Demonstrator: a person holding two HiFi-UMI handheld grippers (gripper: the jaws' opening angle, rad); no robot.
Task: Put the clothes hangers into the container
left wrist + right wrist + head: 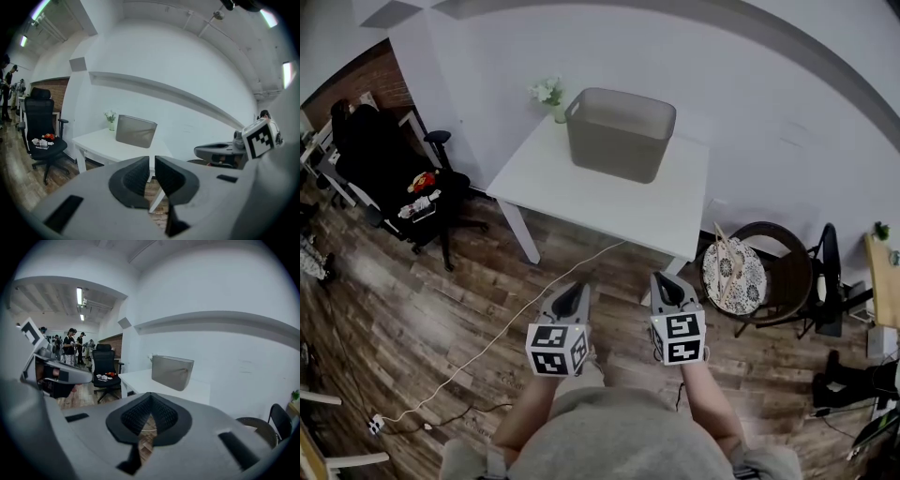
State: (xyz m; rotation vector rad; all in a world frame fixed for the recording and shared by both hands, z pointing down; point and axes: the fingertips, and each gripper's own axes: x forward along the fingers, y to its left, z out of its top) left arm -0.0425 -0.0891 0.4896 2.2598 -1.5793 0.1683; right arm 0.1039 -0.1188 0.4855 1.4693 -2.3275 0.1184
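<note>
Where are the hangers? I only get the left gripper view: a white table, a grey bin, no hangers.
Observer: The head view shows what look like wooden hangers lying on a round cushioned chair, right of the table.
Operator: Is the other gripper holding anything?
Observer: No, the right gripper is shut and empty in its own view.
Operator: Anything on the floor?
Observer: A white cable trails across the wood floor before the table.
</note>
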